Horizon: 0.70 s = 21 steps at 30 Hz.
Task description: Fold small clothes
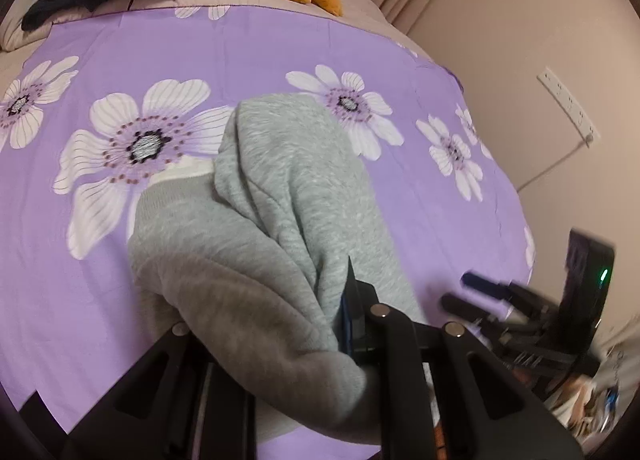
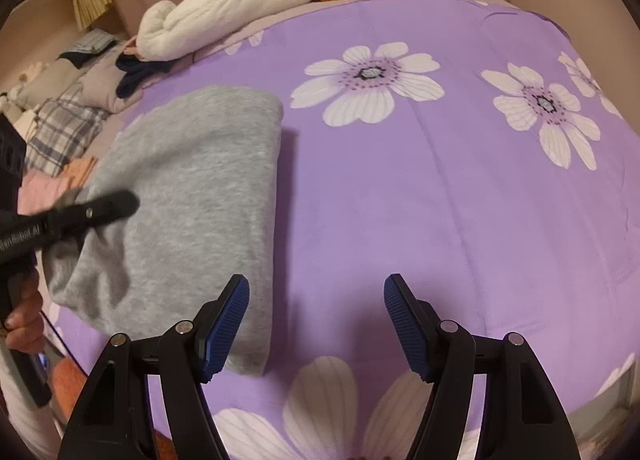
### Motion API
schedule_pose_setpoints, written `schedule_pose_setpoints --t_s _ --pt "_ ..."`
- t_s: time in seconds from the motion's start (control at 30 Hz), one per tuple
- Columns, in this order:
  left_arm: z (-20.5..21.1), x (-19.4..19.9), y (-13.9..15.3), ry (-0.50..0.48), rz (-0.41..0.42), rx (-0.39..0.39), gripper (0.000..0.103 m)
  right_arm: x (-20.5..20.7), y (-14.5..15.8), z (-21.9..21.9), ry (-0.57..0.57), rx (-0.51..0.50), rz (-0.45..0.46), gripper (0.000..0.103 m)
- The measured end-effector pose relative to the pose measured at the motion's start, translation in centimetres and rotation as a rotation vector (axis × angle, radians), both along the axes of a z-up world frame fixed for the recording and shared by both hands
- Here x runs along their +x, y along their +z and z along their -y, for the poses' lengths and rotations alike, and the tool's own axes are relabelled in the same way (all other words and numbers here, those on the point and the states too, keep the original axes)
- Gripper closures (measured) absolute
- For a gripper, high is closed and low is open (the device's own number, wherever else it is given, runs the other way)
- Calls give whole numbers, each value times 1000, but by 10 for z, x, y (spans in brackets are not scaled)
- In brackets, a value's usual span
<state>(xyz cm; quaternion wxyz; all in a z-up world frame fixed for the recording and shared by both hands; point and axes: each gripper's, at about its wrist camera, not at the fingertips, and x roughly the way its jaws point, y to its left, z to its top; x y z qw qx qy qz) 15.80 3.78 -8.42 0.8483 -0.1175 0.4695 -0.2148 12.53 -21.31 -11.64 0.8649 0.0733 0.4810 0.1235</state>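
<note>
Grey fleece garment lies folded on a purple flowered bedsheet; the left gripper is clamped on a bunched fold at the garment's near edge, while the right gripper hangs just beside the garment, jaws spread wide, holding nothing

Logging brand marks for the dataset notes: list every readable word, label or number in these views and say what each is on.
"...en Robot AI": white print on the black body of the left tool, seen in the right wrist view; its first letters are cut off by the frame edge.

Nothing else is legible: the grey garment, the purple floral sheet and the wall socket strip show no readable text.
</note>
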Motion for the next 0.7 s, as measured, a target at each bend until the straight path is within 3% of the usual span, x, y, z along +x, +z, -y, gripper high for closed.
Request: schedule_pose_setpoints --t_s 0.13,0.2,0.47,0.6,0.7 --pt "-15 3 -40 17 -80 58 82 1 -2 -10 30 17 -5 33" --pt "-21 1 -56 42 -86 64 73 2 -5 -16 46 19 -17 33" --pt "-34 -24 -39 75 -85 16 54 3 -14 -41 120 28 -51 33" --pt "-41 -43 -41 81 -114 -48 48 1 -15 -47 137 35 -56 33" --pt "-45 -53 -51 107 -144 -46 48 0 -17 -51 148 33 -67 33"
